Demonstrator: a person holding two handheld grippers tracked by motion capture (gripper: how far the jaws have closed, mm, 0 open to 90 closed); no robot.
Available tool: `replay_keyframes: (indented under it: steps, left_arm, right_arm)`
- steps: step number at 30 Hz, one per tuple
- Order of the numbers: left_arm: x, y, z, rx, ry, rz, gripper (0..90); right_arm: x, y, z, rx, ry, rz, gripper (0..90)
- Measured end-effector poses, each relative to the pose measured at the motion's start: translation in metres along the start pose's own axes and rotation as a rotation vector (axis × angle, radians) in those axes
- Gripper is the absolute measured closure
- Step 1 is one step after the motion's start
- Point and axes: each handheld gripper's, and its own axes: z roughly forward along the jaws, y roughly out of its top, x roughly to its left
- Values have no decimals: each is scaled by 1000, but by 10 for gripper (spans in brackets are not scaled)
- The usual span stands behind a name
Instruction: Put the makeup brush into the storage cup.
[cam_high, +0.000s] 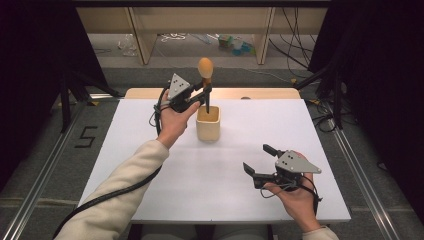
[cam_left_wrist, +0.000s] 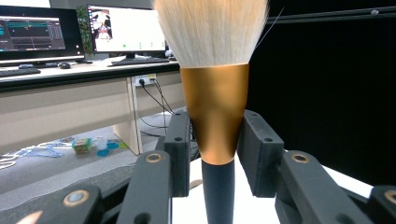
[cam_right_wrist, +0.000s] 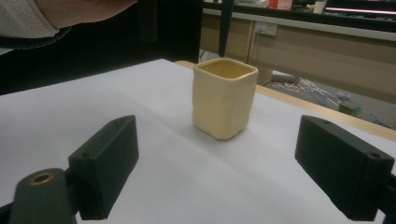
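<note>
While the table (cam_high: 150, 165) carries a single item, the cup (cam_high: 208, 123), we take that cup as the reference for every position below. It stands upright near the far middle of the white top, mouth open and, as far as the right gripper view shows, with nothing resting inside it.

We hold the brush (cam_high: 205, 82) upright directly above the cup, bristles up and dark handle down. In the high view the handle tip looks to be at the cup's mouth; in the right gripper view the tip (cam_right_wrist: 226, 28) hangs just above the rim, so we judge it not yet seated.

The left gripper (cam_high: 204, 90) sits just above and to the left of the cup. Its jaws are clamped on the brush at the foot of the gold ferrule (cam_left_wrist: 215, 116), both pads pressing on it.

The right gripper (cam_high: 256, 161) rests well nearer to us than the cup, to its right, jaws spread wide with nothing between them.

Done, by our reading: brush lifted, turned handle-down and aligned over the cup. Left: lower the handle in, then release.
</note>
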Motion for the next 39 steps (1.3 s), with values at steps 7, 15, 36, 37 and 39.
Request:
replay_keyframes:
  steps: [7, 15, 36, 37, 39]
  left_arm:
    - [-1, -4, 2, 7, -2, -14, 660]
    - [0, -6, 3, 14, -3, -11, 660]
    - [-1, -14, 6, 29, 0, -11, 660]
    - [-1, -14, 6, 29, 2, -7, 660]
    - [0, -15, 6, 32, 4, -1, 660]
  right_arm:
    - [-1, 0, 0, -2, -7, -15, 144]
    - [0, 0, 0, -1, -8, -14, 144]
    - [0, 0, 1, -11, 1, -14, 144]
    - [0, 0, 1, -4, 7, -5, 144]
    - [0, -1, 1, -5, 3, -12, 144]
